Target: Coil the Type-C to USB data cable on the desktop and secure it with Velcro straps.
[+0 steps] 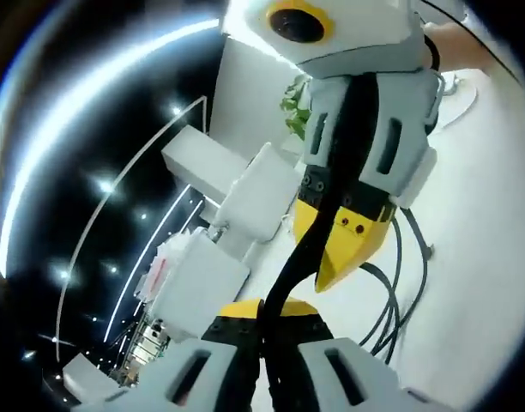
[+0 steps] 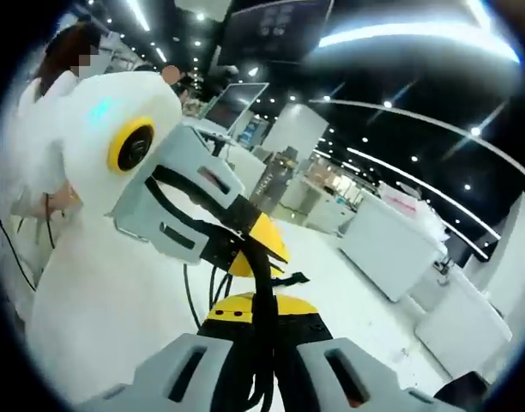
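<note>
Data cable [image 1: 307, 245], black, runs up from the bottom centre of the left gripper view, out of the left hand-held gripper [image 1: 267, 339] and into the yellow tips of the right hand-held gripper [image 1: 344, 249], which comes in from the top of the frame. Left hand-held gripper jaws look closed down on the cable, almost no gap between them. Right hand-held gripper tips are also pinched together with the cable between them. More loops of the cable [image 1: 398, 283] lie on the white desk [image 1: 485, 257] at lower right of this view, just beside the right hand-held gripper tips.

In the right gripper view the cable [image 2: 264, 283] rises from bottom centre, clamped between the right hand-held gripper [image 2: 262, 343] jaws, and goes to the yellow tips of the left hand-held gripper [image 2: 258, 245] entering from the left. A short black tab [image 2: 290, 278] sticks out sideways from the cable near mid-frame; can't tell if it is the Velcro strap. Cable strands [image 2: 213, 287] hang below the left hand-held gripper.

Containers: white boxes [image 1: 198, 279] at left centre of the left gripper view, contents not visible. White counters [image 2: 391, 245] at right of the right gripper view. A person [image 2: 39, 129] in white at upper left.
</note>
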Tool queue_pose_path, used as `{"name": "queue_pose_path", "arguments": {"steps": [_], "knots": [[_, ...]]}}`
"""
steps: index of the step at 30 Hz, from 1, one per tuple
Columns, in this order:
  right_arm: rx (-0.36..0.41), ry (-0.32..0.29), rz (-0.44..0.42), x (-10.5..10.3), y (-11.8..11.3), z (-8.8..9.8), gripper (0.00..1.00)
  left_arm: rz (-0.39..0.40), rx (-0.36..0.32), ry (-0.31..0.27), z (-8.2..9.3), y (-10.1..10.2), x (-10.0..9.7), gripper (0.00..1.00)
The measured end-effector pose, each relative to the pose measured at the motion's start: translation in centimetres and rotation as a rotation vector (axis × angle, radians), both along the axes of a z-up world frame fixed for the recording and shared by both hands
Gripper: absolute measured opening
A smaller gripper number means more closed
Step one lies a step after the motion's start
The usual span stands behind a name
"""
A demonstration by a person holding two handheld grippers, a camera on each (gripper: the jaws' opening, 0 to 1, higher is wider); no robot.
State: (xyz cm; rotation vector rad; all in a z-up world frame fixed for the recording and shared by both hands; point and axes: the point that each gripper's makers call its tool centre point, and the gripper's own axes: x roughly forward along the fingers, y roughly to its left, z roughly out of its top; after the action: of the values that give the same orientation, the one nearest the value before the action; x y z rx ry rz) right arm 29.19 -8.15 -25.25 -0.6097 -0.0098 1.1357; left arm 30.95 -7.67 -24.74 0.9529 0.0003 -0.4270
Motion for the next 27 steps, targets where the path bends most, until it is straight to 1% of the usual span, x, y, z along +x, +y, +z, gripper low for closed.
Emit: {"name": "queue_pose_path", "arguments": {"steps": [1,3,4,5,6,7,8,9,10,11,12,13,14,15,16,17,18,19,20,21,22,23,24,25,26,27], "knots": [[0.023,0.066,0.032,-0.7,0.3,0.4,0.05,-0.009,-0.022,0.028,0.3,0.3,-0.5,0.05],[0.108,0.232,0.094,-2.1,1.0,1.6,0.05,-0.032,-0.051,0.047,1.7,0.9,-1.7,0.05],[0.140,0.282,0.120,-2.5,1.3,2.1,0.05,-0.038,-0.076,0.056,2.4,1.3,-2.1,0.05],[0.185,0.350,0.149,-2.8,1.8,2.8,0.05,-0.039,-0.101,0.071,3.1,1.8,-2.5,0.05],[0.228,0.414,0.178,-3.1,2.3,3.2,0.05,-0.033,-0.115,0.093,3.4,2.4,-2.6,0.05],[0.255,0.463,0.204,-3.1,3.0,3.2,0.05,-0.018,-0.137,0.121,3.1,3.1,-2.7,0.04],[0.277,0.483,0.213,-2.7,3.9,2.9,0.06,0.005,-0.149,0.148,2.6,4.0,-2.4,0.04],[0.278,0.463,0.208,-2.2,4.5,2.3,0.06,0.034,-0.161,0.167,1.8,4.9,-2.1,0.04],[0.287,0.419,0.218,-1.9,5.3,1.8,0.07,0.053,-0.165,0.182,0.9,5.7,-1.7,0.04],[0.296,0.389,0.219,-1.5,5.8,1.4,0.09,0.067,-0.169,0.208,-0.4,6.4,-1.4,0.04],[0.328,0.392,0.230,-1.7,6.1,1.5,0.14,0.077,-0.177,0.231,-1.2,7.0,-1.2,0.04],[0.437,0.469,0.278,-1.9,6.4,2.4,0.21,0.100,-0.186,0.284,-3.0,8.1,-1.1,0.04],[0.513,0.574,0.301,-1.9,6.3,3.0,0.24,0.125,-0.194,0.295,-3.8,9.3,-0.7,0.04],[0.565,0.623,0.308,-1.5,6.1,3.6,0.24,0.155,-0.218,0.268,-3.8,10.3,-0.3,0.04],[0.669,0.622,0.288,0.4,5.5,4.7,0.22,0.176,-0.273,0.271,-4.2,11.7,0.2,0.04],[0.699,0.574,0.248,2.2,5.1,4.8,0.22,0.178,-0.325,0.278,-4.3,12.4,0.4,0.04],[0.662,0.484,0.171,4.4,4.7,3.9,0.22,0.184,-0.364,0.286,-4.5,13.1,0.6,0.04],[0.610,0.391,0.104,6.3,4.4,2.9,0.22,0.203,-0.385,0.284,-4.6,13.9,0.7,0.04],[0.520,0.302,0.053,7.7,4.4,1.2,0.22,0.224,-0.389,0.264,-4.7,14.6,1.0,0.04],[0.472,0.281,0.025,8.5,4.6,-0.1,0.22,0.243,-0.394,0.247,-4.9,15.2,1.2,0.04],[0.416,0.259,-0.007,9.4,5.0,-1.8,0.23,0.253,-0.394,0.233,-5.0,15.5,1.4,0.04],[0.368,0.233,-0.021,10.1,5.3,-3.3,0.25,0.265,-0.403,0.217,-5.2,15.9,1.6,0.04],[0.331,0.209,-0.028,10.8,5.9,-4.5,0.29,0.274,-0.420,0.205,-5.3,16.2,1.7,0.04],[0.277,0.180,-0.030,11.3,6.7,-6.0,0.31,0.287,-0.438,0.192,-5.4,16.7,2.0,0.04],[0.258,0.169,-0.028,11.3,7.1,-6.7,0.32,0.294,-0.446,0.182,-5.4,16.9,2.1,0.04],[0.210,0.136,-0.023,11.5,8.1,-7.9,0.32,0.304,-0.455,0.162,-5.5,17.4,2.3,0.04]]}}
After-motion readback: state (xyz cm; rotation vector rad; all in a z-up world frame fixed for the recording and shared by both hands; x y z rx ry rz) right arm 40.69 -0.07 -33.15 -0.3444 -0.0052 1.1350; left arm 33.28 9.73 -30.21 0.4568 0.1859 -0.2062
